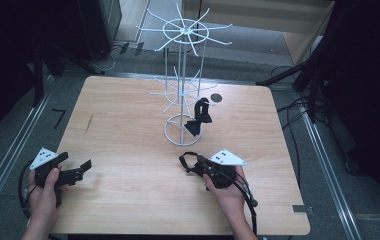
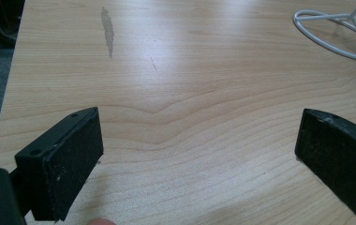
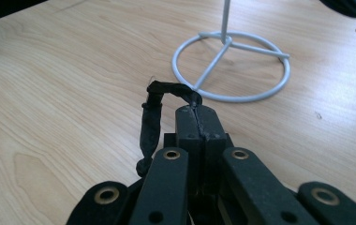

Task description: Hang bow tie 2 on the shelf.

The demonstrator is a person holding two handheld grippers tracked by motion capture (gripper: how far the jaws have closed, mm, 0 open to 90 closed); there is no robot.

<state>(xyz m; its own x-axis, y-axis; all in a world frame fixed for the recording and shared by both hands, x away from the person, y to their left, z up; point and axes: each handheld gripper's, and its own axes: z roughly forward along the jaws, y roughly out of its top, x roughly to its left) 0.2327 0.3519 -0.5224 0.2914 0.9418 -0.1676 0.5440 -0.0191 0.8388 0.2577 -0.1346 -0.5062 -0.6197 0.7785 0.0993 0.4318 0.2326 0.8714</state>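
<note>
A white wire rack (image 1: 180,75) with hooked arms stands at the middle back of the wooden table (image 1: 128,130). A black bow-shaped piece (image 1: 198,117) hangs from one of its lower arms. My right gripper (image 1: 190,162) is in front of the rack's ring base (image 3: 241,98), its jaws shut (image 3: 197,108) on a black fabric band (image 3: 152,122) that arches off the tips and droops down to the left. My left gripper (image 1: 78,170) rests near the table's front left corner, jaws wide open (image 2: 199,154) with bare wood between them.
A dark round spot (image 1: 216,98) marks the table behind the rack. A grey streak (image 2: 107,30) stains the wood at the left. Cables and dark equipment stands line the floor around the table. The rack's base ring (image 2: 297,18) lies far ahead of the left gripper.
</note>
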